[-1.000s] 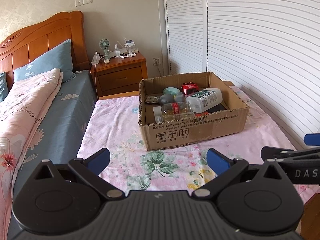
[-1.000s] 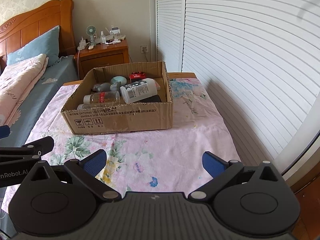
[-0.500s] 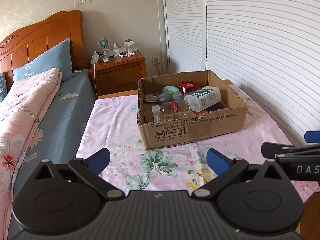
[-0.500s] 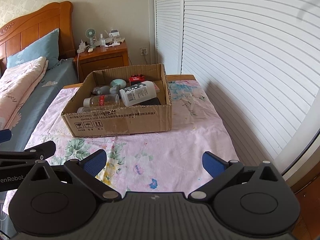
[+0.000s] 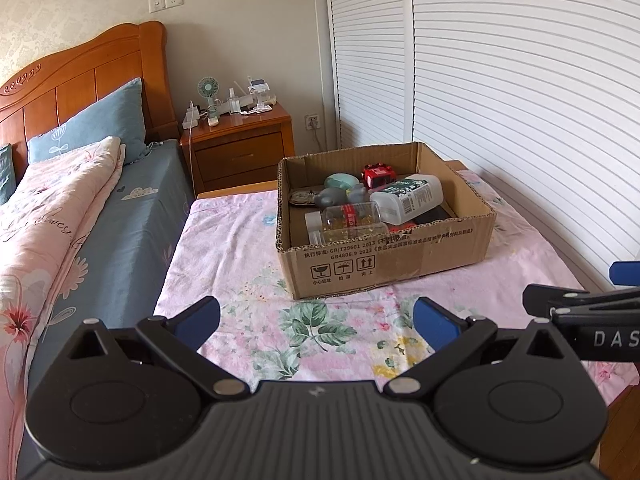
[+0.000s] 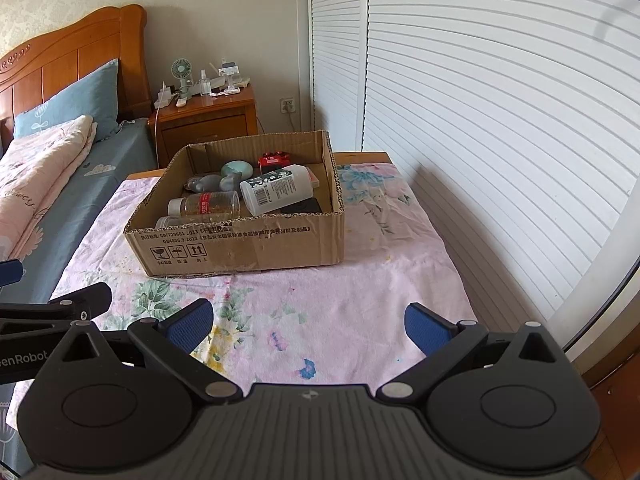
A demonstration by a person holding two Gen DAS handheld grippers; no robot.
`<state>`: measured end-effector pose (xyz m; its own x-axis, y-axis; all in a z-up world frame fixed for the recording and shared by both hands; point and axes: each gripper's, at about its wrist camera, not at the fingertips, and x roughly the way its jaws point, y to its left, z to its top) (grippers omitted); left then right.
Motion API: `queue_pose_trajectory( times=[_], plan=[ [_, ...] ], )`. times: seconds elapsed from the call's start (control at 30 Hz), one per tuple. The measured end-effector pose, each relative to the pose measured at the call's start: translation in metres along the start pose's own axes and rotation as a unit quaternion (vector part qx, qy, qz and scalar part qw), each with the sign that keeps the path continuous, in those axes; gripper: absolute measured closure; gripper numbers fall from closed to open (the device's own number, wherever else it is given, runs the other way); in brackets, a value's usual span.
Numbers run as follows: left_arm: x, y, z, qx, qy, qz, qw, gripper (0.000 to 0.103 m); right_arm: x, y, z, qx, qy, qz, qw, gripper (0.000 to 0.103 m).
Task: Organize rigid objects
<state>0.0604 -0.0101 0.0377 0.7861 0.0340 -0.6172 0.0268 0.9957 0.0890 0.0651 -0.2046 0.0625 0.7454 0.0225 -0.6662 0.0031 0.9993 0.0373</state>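
Over the near end of the flowered pink cloth [image 5: 248, 264], both tools have drawn back a touch since a second ago, so the cardboard box [image 5: 384, 256] now sits a little farther off in both views. Nothing inside it has shifted. Left gripper [image 5: 316, 318]: blue pads spread wide, nothing between them. Farther off, the corrugated, open-topped box rests on the soft cloth, well apart from both tools. Inside it, from the left: a clear plastic bottle with a red label [image 5: 344, 218] lying on its side, a smooth grey figure [image 5: 332, 197], a rounded mint-green piece [image 5: 341, 181], a small red block [image 5: 378, 175], and a white ribbed bottle [image 5: 408, 198] tipped over. Right gripper [image 6: 308, 326]: likewise agape and empty.
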Motion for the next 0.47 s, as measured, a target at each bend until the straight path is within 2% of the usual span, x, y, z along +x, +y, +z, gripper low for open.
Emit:
queue_pose_trajectory(
  times=[0.47],
  plan=[
    [-0.0007,0.0011,-0.0014,-0.001,0.001,-0.001,1.0000,0.001,-0.0001,0.0003,0.0004,-0.001,0.000,-0.001,1.000,0.000]
  ],
)
